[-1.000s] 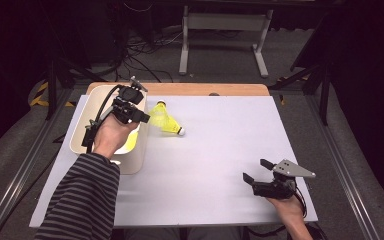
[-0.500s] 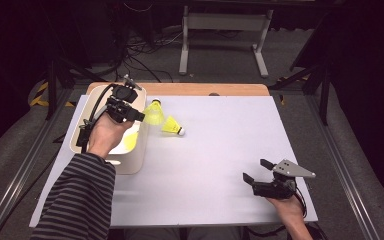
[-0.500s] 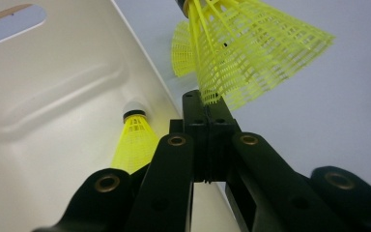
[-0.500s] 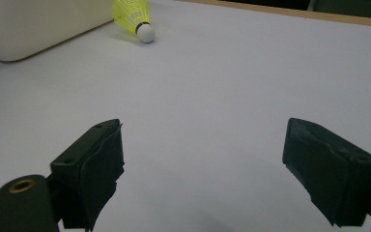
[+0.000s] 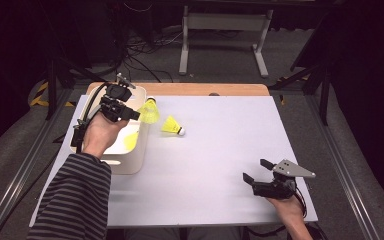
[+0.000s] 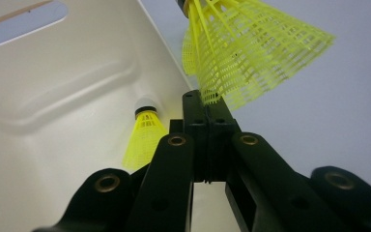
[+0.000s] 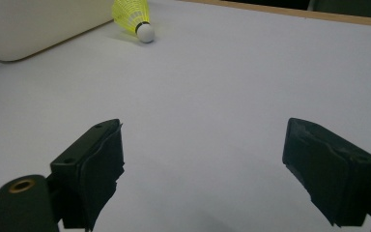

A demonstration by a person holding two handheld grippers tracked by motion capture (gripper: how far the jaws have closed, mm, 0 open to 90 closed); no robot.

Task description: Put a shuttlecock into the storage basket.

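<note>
Where the left gripper (image 5: 132,115) pinches its skirt edge, a yellow mesh shuttlecock (image 5: 150,111) hangs over the cream bin's (image 5: 130,162) rim. Inside the bin lies another shuttlecock (image 6: 145,135); a third (image 5: 172,126) rests on the table (image 5: 220,150) at the bin's three o'clock. Unclenched and empty, the right gripper (image 5: 256,171) sits near the table's five o'clock corner.

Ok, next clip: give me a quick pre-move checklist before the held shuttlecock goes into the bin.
1. Left claw shut on the skirt edge of the held shuttlecock: ok.
2. Held shuttlecock over the bin opening: not ok, it hangs at the rim, table side.
3. Room in the bin: ok, one shuttlecock inside, floor otherwise bare.
4. Grip firmness: cannot tell, only the mesh edge is pinched.
5. Right claw open, parked well away: ok.
6. Shuttlecock on the table out of the path: ok.
</note>
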